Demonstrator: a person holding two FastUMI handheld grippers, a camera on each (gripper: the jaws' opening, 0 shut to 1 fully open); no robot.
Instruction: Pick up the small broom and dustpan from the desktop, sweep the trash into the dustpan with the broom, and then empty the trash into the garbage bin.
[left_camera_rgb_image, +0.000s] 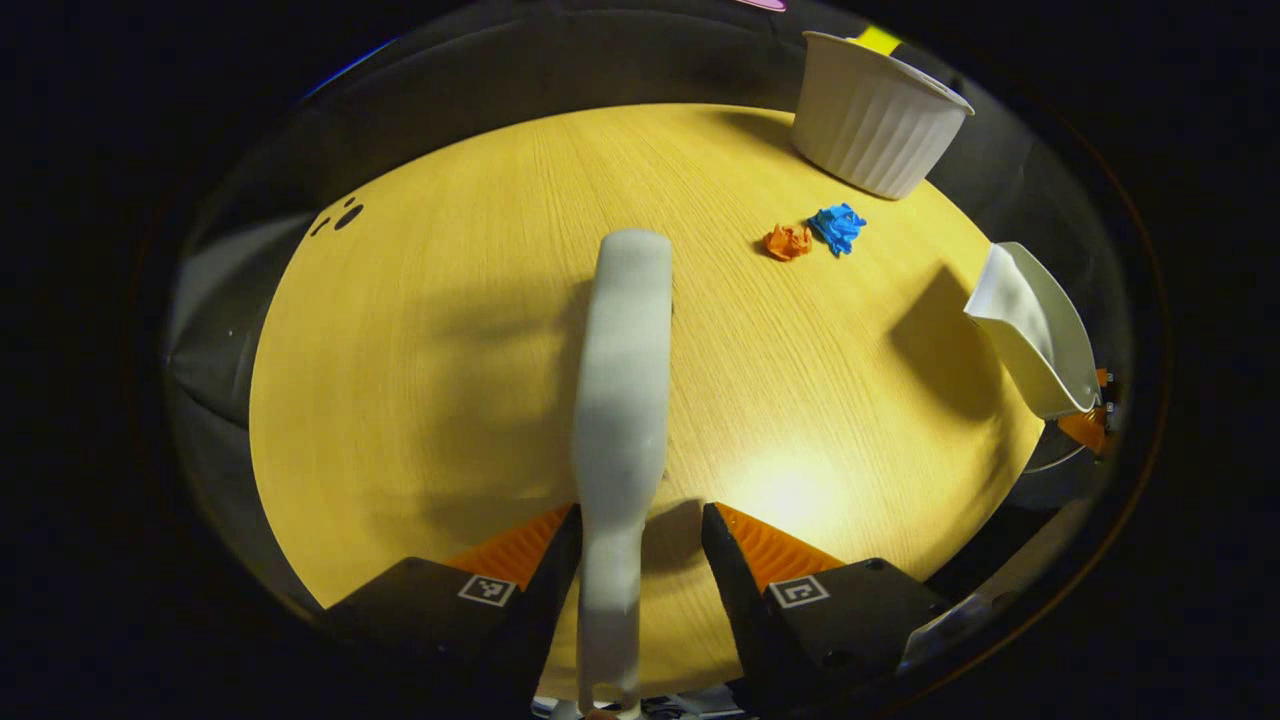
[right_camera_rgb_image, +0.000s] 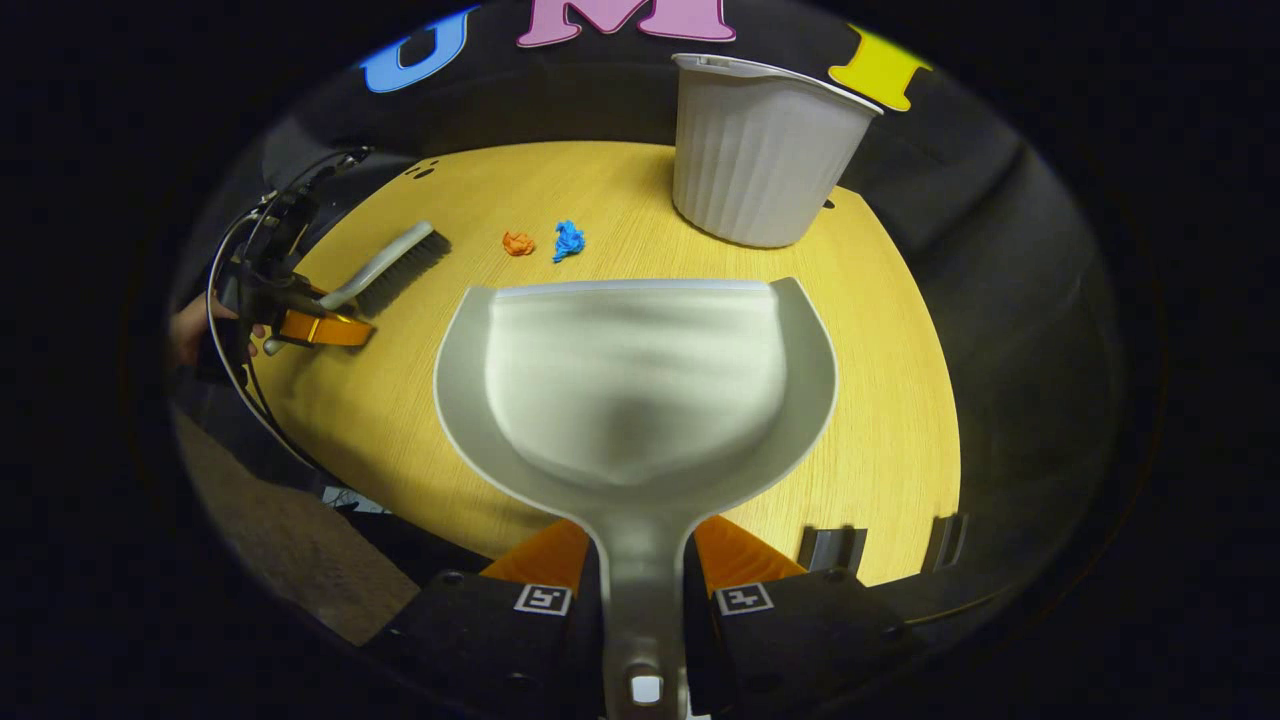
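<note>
Over the desktop (left_camera_rgb_image: 420, 330) the right gripper (right_camera_rgb_image: 640, 575) pinches the dustpan (right_camera_rgb_image: 640, 390); left gripper (left_camera_rgb_image: 640, 530) sits spread around the broom (left_camera_rgb_image: 622, 400), which could slip mid-sweep

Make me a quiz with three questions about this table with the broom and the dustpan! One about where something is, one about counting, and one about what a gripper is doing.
1. Where is the white ribbed garbage bin?
A. standing on the wooden table
B. on the floor
C. inside the dustpan

2. How many crumpled paper scraps lie on the table?
A. one
B. two
C. five

3. What is the right gripper doing?
A. hanging open over the bin
B. squeezing a paper scrap
C. shut on the dustpan handle

Answers:
1. A, its base sits on the tabletop at the far edge.
2. B, one orange scrap and one blue scrap lie side by side.
3. C, both fingers press the handle, with the empty pan stretching ahead.
</note>
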